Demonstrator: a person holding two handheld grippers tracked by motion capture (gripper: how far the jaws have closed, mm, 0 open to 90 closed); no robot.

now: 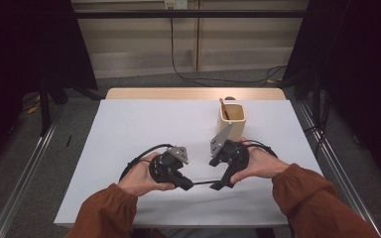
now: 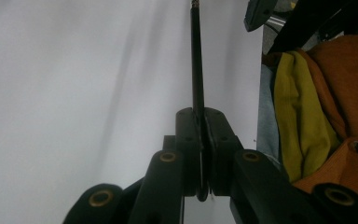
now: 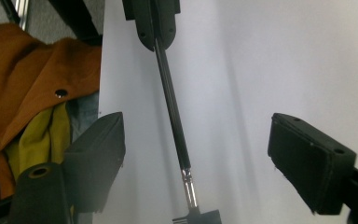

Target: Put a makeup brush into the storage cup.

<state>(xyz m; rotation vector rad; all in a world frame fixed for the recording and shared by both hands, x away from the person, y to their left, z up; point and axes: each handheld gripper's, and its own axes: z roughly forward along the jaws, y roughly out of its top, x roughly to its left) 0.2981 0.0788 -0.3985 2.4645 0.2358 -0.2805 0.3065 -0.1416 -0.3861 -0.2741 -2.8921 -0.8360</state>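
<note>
**Rod between two grippers, cup behind**

On the table (image 1: 129, 129), the left gripper (image 1: 184, 184) and right gripper (image 1: 217, 186) face each other near the front edge, left and right of centre. A thin rod (image 1: 202, 183) lies level between them, one end in the left gripper, the other between the right gripper's jaws. Behind the right gripper stands a cup (image 1: 232, 120), a stick (image 1: 223, 108) leaning in it.

- A table (image 1: 129, 129) with a pale grey-white top sits across the middle of the high view; a strip of light wood shows along its far edge.
- A cream square cup (image 1: 232, 121) stands on it, right of centre toward the far edge, with a thin brown stick (image 1: 223, 107) leaning inside.
- The table's bare surface also shows in both gripper views.
</note>
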